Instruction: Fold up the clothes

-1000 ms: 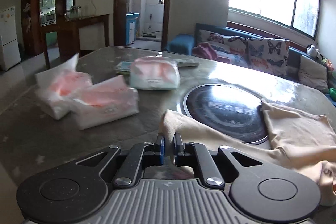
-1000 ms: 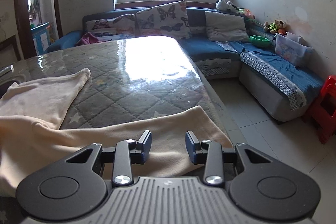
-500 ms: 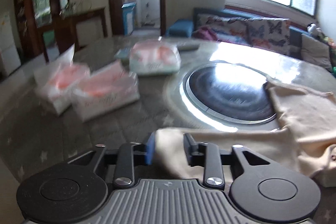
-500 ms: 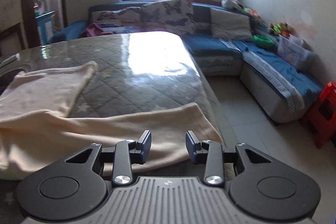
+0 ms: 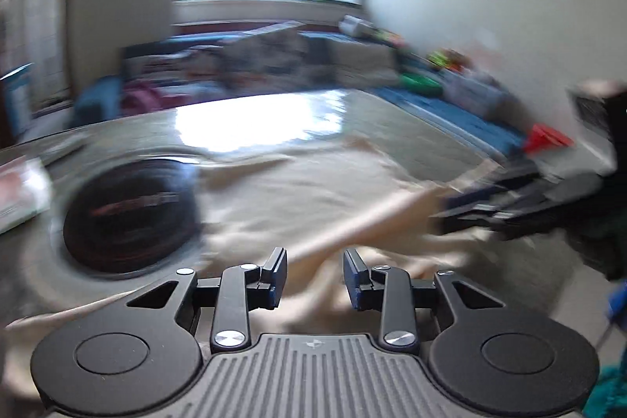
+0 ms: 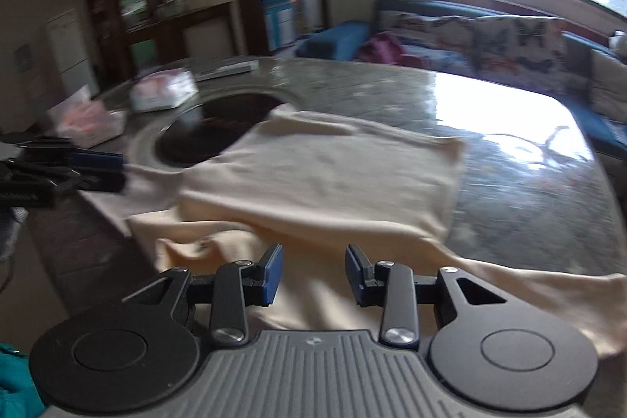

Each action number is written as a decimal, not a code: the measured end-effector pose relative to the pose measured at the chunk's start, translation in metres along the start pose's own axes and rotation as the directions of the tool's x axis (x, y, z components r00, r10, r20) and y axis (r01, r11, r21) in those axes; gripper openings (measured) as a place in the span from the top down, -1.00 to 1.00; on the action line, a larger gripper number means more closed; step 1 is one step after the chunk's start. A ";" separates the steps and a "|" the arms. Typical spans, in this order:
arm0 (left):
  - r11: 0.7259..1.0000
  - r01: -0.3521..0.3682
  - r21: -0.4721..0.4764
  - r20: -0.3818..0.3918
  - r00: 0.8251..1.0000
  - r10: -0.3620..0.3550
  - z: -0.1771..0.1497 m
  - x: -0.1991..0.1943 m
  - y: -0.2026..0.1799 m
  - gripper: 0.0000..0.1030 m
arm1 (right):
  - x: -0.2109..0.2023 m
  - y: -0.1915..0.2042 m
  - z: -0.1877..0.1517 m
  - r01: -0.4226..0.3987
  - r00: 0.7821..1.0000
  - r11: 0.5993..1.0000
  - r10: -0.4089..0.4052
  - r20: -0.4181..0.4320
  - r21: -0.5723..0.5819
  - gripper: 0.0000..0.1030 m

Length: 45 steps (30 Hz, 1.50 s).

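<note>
Cream garment [image 6: 313, 179] sprawls beside tissue packs [image 6: 164, 89]; left tool [image 5: 313, 275] and right tool [image 6: 313, 271] gape empty.

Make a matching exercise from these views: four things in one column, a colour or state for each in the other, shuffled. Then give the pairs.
1. garment
2. sofa
3. left gripper
4. round hob

a. black
b. open
c. cream
d. blue

Pairs: 1-c, 2-d, 3-b, 4-a
</note>
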<state>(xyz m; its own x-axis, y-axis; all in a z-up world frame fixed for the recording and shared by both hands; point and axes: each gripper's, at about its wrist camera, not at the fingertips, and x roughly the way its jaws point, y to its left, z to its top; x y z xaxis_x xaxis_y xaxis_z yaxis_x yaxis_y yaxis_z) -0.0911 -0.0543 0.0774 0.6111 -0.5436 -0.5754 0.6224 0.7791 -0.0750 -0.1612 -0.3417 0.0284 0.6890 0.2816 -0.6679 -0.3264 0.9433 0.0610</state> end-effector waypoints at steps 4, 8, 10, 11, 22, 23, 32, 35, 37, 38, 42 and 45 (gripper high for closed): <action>0.998 0.022 0.050 -0.056 0.998 -0.019 -0.006 0.020 -0.013 0.33 | 0.012 0.024 0.001 -0.052 0.998 0.997 0.051 -0.030 -0.055 0.33; 0.997 0.034 0.076 -0.077 0.997 -0.028 -0.012 0.030 -0.017 0.33 | 0.024 0.049 0.003 -0.106 0.993 0.988 0.099 -0.064 -0.109 0.41; 0.995 0.040 0.096 -0.081 0.996 -0.032 -0.014 0.032 -0.021 0.34 | 0.030 0.052 -0.001 -0.097 0.992 0.988 0.088 -0.085 -0.116 0.62; 0.993 0.044 0.105 -0.085 0.996 -0.035 -0.016 0.034 -0.022 0.37 | 0.031 0.052 -0.003 -0.094 0.992 0.989 0.084 -0.090 -0.114 0.66; 0.974 0.110 0.197 -0.029 0.994 -0.106 -0.024 -0.008 -0.039 0.85 | -0.017 0.060 -0.019 -0.087 0.995 0.984 0.079 -0.059 -0.155 0.92; 0.971 0.119 0.206 -0.039 0.993 -0.113 -0.027 -0.010 -0.040 0.85 | -0.023 0.062 -0.021 -0.098 0.994 0.981 0.088 -0.068 -0.167 0.91; 0.960 0.192 0.205 -0.127 0.977 -0.169 -0.031 -0.002 -0.029 0.77 | -0.037 0.053 -0.023 -0.226 0.969 0.964 0.208 -0.133 -0.142 0.80; 0.973 0.142 0.180 -0.064 0.989 -0.132 -0.009 -0.004 -0.018 0.77 | -0.037 0.047 -0.012 -0.174 0.984 0.973 0.167 -0.061 -0.149 0.80; 0.984 0.109 0.143 -0.031 0.994 -0.106 0.005 0.004 -0.013 0.77 | -0.025 0.044 -0.008 -0.140 0.990 0.981 0.136 -0.038 -0.131 0.79; 0.987 0.107 0.121 -0.024 0.994 -0.104 0.009 0.011 -0.012 0.77 | -0.016 0.043 -0.009 -0.137 0.990 0.983 0.133 -0.041 -0.120 0.79; 0.990 0.127 0.059 -0.058 0.991 -0.123 0.008 0.045 -0.014 0.77 | 0.009 0.048 -0.022 -0.177 0.979 0.977 0.163 -0.121 -0.118 0.78; 0.988 0.149 0.037 -0.108 0.984 -0.144 -0.004 0.067 -0.019 0.77 | 0.006 0.046 -0.026 -0.174 0.979 0.975 0.156 -0.131 -0.137 0.77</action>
<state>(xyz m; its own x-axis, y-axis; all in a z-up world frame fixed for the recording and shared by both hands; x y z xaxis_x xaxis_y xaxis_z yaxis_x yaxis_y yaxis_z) -0.0635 -0.1044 0.0373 0.4586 -0.6137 -0.6427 0.7242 0.6773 -0.1299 -0.1885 -0.3010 0.0081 0.5390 0.4001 -0.7412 -0.5268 0.8467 0.0739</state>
